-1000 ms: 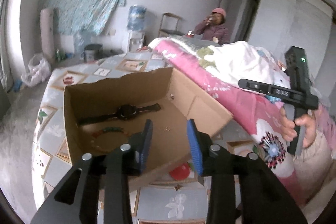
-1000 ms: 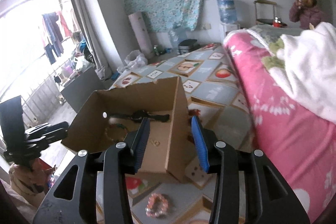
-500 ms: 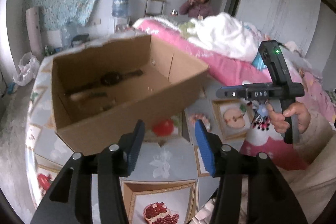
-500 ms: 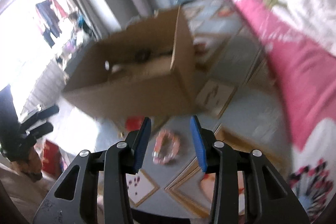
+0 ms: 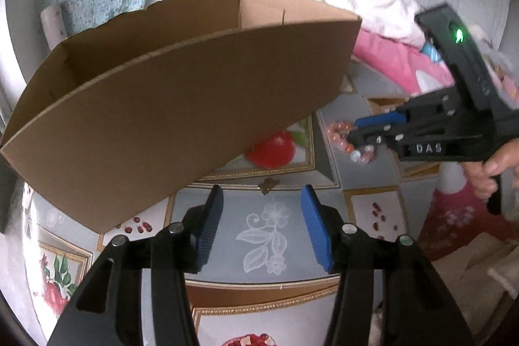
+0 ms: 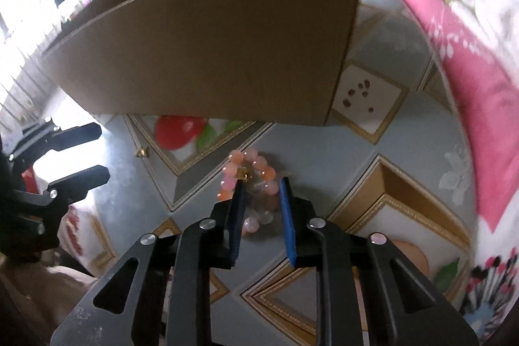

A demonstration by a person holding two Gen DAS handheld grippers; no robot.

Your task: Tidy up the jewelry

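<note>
Right wrist view: the right gripper (image 6: 261, 184) points down at a pink bead bracelet (image 6: 248, 180) lying on the patterned cloth (image 6: 327, 151) of the bed, just in front of the cardboard box (image 6: 211, 47). Its blue fingers (image 6: 238, 209) straddle the near side of the bracelet, some beads between them and others outside the left one. The fingers have just been closing and stand narrow, but whether the pads already press the beads cannot be told. In the left wrist view the same gripper (image 5: 353, 135) reaches in from the right, tips on the bracelet (image 5: 340, 135), a hand (image 5: 493, 164) on its handle. The left gripper (image 5: 262, 203) hovers over the cloth below the box (image 5: 168, 115), fingers released, nothing between them, well apart from the bracelet.
</note>
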